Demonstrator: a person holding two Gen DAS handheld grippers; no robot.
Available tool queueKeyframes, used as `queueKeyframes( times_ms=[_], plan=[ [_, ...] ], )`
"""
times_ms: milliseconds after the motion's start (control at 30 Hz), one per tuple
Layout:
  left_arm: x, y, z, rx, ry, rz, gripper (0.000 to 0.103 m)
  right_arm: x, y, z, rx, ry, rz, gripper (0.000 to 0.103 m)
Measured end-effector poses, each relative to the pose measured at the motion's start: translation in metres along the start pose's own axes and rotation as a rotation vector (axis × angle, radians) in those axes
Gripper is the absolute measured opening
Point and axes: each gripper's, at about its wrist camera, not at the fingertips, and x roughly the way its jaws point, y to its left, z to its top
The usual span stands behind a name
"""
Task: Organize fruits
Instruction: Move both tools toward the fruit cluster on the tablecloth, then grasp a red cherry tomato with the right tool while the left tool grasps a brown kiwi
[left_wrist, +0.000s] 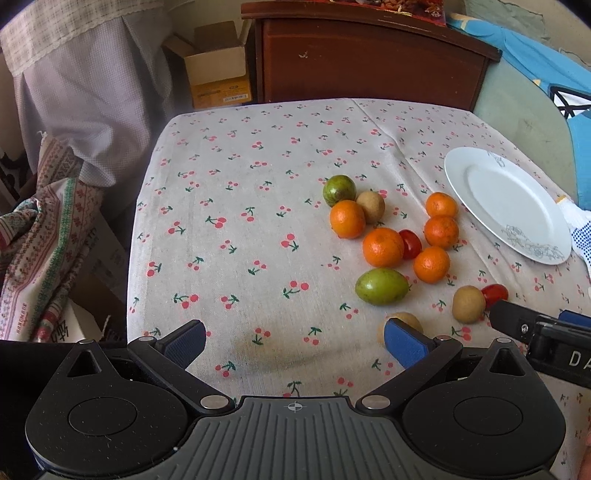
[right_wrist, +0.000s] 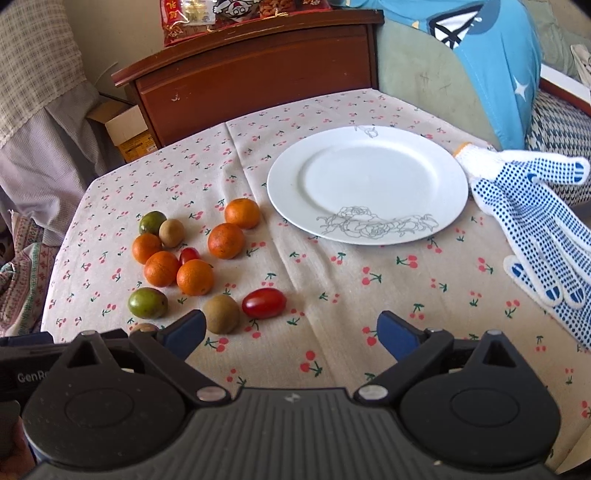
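Fruits sit loose on our cherry-print tablecloth: left gripper and right gripper both gape wide, holding nothing. Nearest us, a brown fruit and red tomato; beyond, 5 oranges; farthest, a white plate.

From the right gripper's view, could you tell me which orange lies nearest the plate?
The orange at the top right of the cluster, alone closest to the white plate; the other four sit farther left and lower.
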Motion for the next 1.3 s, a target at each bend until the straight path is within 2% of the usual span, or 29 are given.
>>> queueKeyframes(
  times_ms=[167,267,333,433,500,600,667,767,867,1133,1233,1300],
  plan=[
    [-0.002,-0.004,-0.009,0.038,-0.017,-0.045,0.103,-0.003,-0.008,0.000,0.020,-0.032,0.042,0.090],
    [-0.005,-0.011,-0.012,0.080,-0.042,-0.062,0.101,-0.003,-0.010,-0.001,0.023,-0.043,0.073,0.079],
    [-0.007,-0.015,-0.015,0.094,-0.055,-0.088,0.101,-0.003,-0.010,-0.002,0.013,-0.045,0.083,0.076],
    [-0.007,-0.016,-0.017,0.098,-0.066,-0.120,0.100,-0.003,-0.013,-0.004,0.012,-0.048,0.089,0.064],
    [-0.007,-0.015,-0.018,0.094,-0.068,-0.132,0.095,-0.003,-0.015,-0.005,0.018,-0.055,0.104,0.057],
    [-0.005,-0.014,-0.019,0.079,-0.075,-0.166,0.091,0.001,-0.012,-0.008,-0.011,-0.057,0.114,0.051],
    [-0.004,-0.014,-0.020,0.076,-0.082,-0.189,0.087,0.003,-0.009,-0.009,-0.026,-0.055,0.121,0.048],
    [-0.003,-0.019,-0.021,0.092,-0.102,-0.186,0.082,0.004,-0.007,-0.010,-0.047,-0.076,0.134,0.044],
    [-0.001,-0.022,-0.022,0.103,-0.109,-0.198,0.069,0.005,-0.005,-0.011,-0.063,-0.086,0.135,0.042],
    [0.001,-0.031,-0.026,0.145,-0.130,-0.219,0.066,0.012,-0.004,-0.012,-0.063,-0.095,0.136,0.042],
    [0.001,-0.031,-0.026,0.150,-0.144,-0.215,0.057,0.013,-0.002,-0.013,-0.083,-0.103,0.134,0.042],
    [0.002,-0.031,-0.027,0.149,-0.150,-0.222,0.048,0.015,-0.001,-0.014,-0.098,-0.110,0.130,0.038]
  ],
)
